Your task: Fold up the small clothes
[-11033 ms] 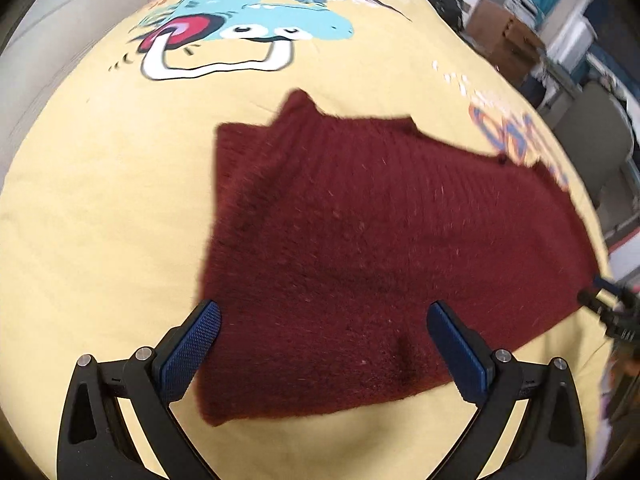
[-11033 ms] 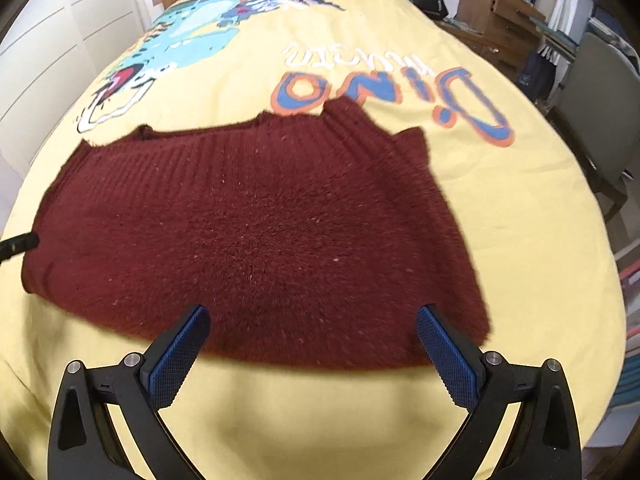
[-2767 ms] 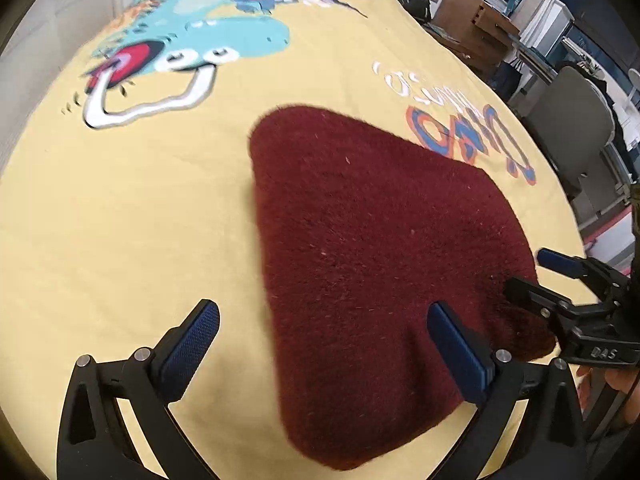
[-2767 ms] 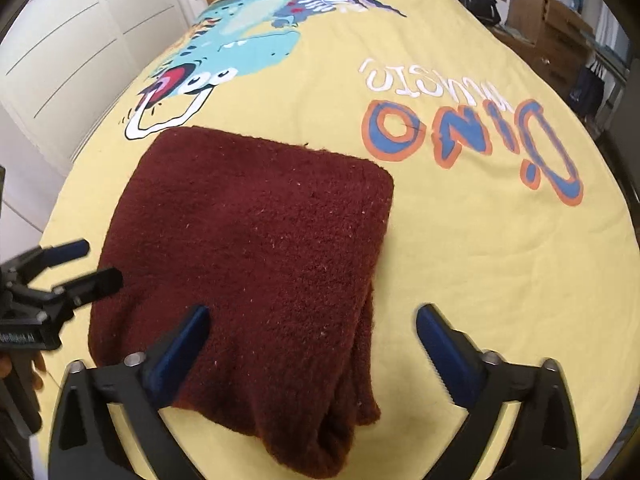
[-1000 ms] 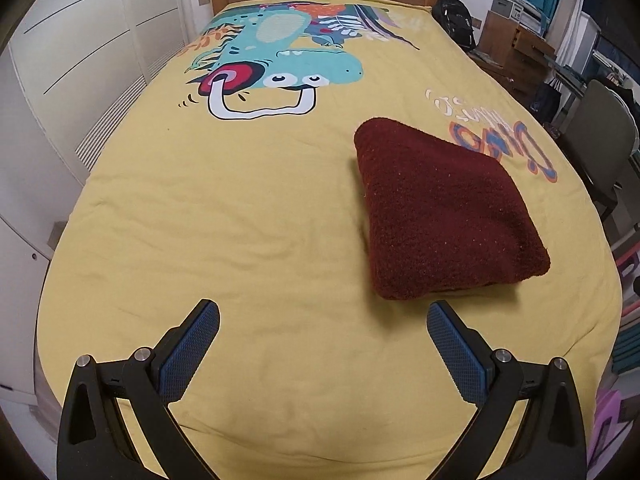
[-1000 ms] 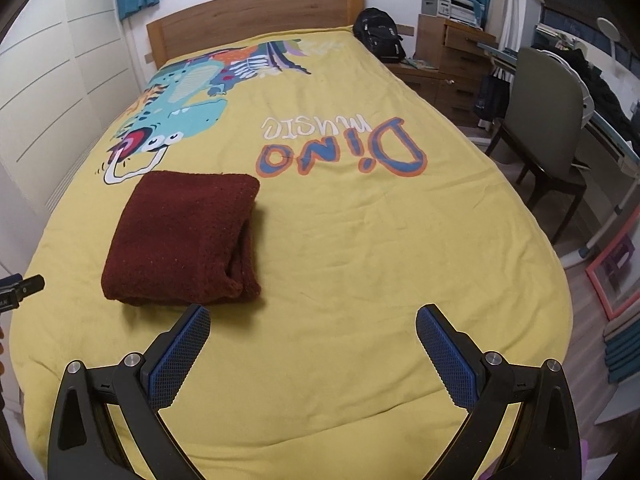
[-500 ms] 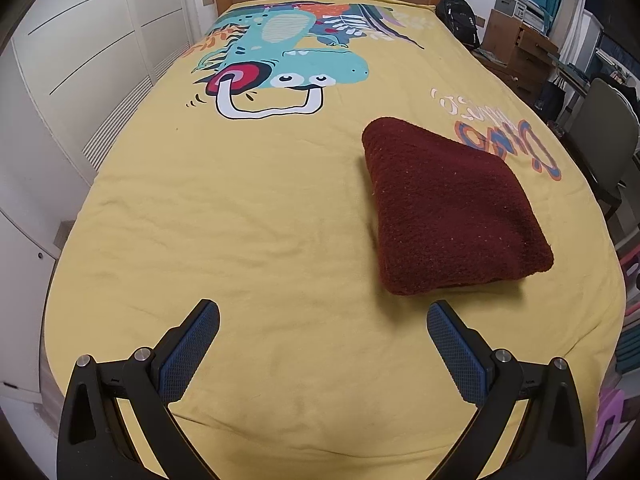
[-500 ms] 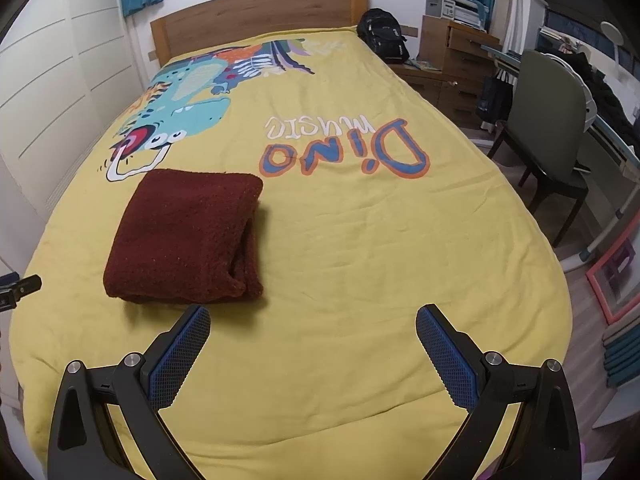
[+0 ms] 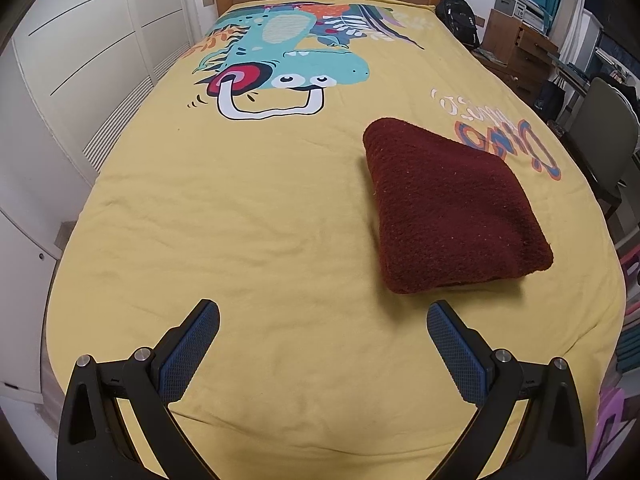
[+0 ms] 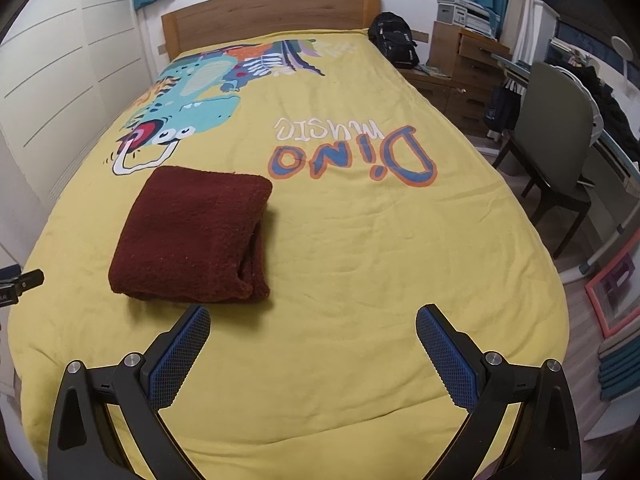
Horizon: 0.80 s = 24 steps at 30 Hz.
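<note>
A dark red knitted garment point(image 9: 452, 208) lies folded into a thick rectangle on the yellow bedspread point(image 9: 240, 220). In the right wrist view the same folded garment point(image 10: 192, 236) sits left of centre, its layered edge facing right. My left gripper point(image 9: 324, 344) is open above the bed's near end, down and left of the garment, holding nothing. My right gripper point(image 10: 312, 344) is open too, near the foot of the bed, just right of the garment's near edge. The tip of the left gripper point(image 10: 20, 282) shows at the left edge of the right wrist view.
The bedspread bears a dinosaur print point(image 9: 280, 76) and lettering point(image 10: 352, 156). A wooden headboard point(image 10: 272, 12) stands at the far end. White wardrobe doors point(image 9: 60, 80) line the left. A chair point(image 10: 560, 160), a wooden dresser point(image 10: 468, 64) and a black bag point(image 10: 394, 46) stand on the right.
Over the sequence the spread-out garment became a folded rectangle. In the last second both grippers have stayed pulled back and open, with the views shifting only slightly.
</note>
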### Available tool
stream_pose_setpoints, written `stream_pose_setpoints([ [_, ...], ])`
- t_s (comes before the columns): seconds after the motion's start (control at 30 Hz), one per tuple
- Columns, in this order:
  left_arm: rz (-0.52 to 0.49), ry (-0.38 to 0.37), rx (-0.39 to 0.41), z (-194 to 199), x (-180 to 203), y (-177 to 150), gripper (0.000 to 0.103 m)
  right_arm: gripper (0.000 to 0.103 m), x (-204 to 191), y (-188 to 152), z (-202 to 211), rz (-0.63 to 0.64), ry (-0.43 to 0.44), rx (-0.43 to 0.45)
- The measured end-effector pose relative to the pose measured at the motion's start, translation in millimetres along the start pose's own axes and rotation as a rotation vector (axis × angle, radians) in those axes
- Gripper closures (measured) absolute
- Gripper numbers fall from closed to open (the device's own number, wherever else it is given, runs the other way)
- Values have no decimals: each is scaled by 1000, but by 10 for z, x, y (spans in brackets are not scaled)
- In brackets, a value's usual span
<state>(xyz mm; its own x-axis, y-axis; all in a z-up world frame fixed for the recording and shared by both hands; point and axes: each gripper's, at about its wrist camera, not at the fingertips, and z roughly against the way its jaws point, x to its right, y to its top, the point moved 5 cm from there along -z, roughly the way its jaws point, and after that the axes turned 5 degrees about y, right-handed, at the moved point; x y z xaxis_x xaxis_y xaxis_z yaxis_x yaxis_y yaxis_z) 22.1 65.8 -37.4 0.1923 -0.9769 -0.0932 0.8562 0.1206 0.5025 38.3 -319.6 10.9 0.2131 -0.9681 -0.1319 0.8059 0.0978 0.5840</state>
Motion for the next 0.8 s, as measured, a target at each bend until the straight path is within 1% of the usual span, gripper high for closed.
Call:
stream_pose_setpoints([
  [0.2, -12, 8, -2, -12, -35, -17, 1, 0, -48, 2, -42, 4, 14, -11],
  [0.6, -1, -13, -3, -16, -85, -24, 1, 0, -56, -2, -79, 10, 13, -26],
  [0.8, 6, -11, -1, 0, -100, -26, 1, 0, -52, -29, -83, 5, 20, -34],
])
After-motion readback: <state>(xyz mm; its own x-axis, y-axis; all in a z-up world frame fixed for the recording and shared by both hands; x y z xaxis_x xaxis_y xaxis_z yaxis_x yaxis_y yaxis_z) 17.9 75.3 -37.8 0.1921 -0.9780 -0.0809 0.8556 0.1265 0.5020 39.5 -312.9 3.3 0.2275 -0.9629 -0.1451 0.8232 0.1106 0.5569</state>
